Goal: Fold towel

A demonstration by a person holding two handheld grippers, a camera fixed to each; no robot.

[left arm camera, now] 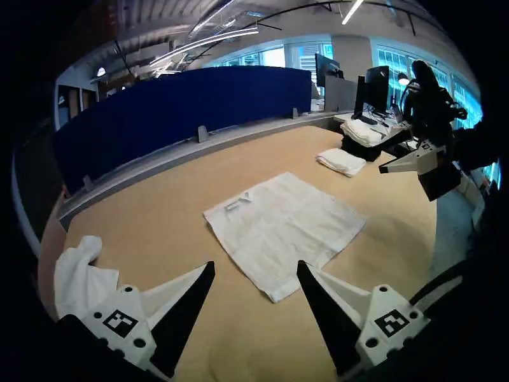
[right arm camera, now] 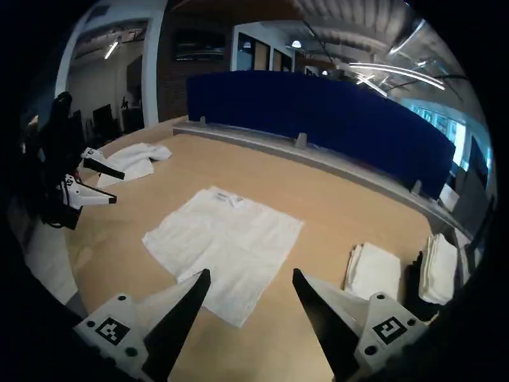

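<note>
A white towel lies spread flat on the tan table, a small label near its far edge. My left gripper hovers open above the towel's near corner, with nothing between its fingers. In the right gripper view the same towel lies ahead, and my right gripper stands open over its near edge, also holding nothing. The left gripper appears far left in that view, fingers apart. One white finger of the right gripper juts in at the right of the left gripper view.
A crumpled white towel lies at one end of the table. Folded towels and a stack sit at the other end. A blue partition runs along the far edge, with monitors beyond.
</note>
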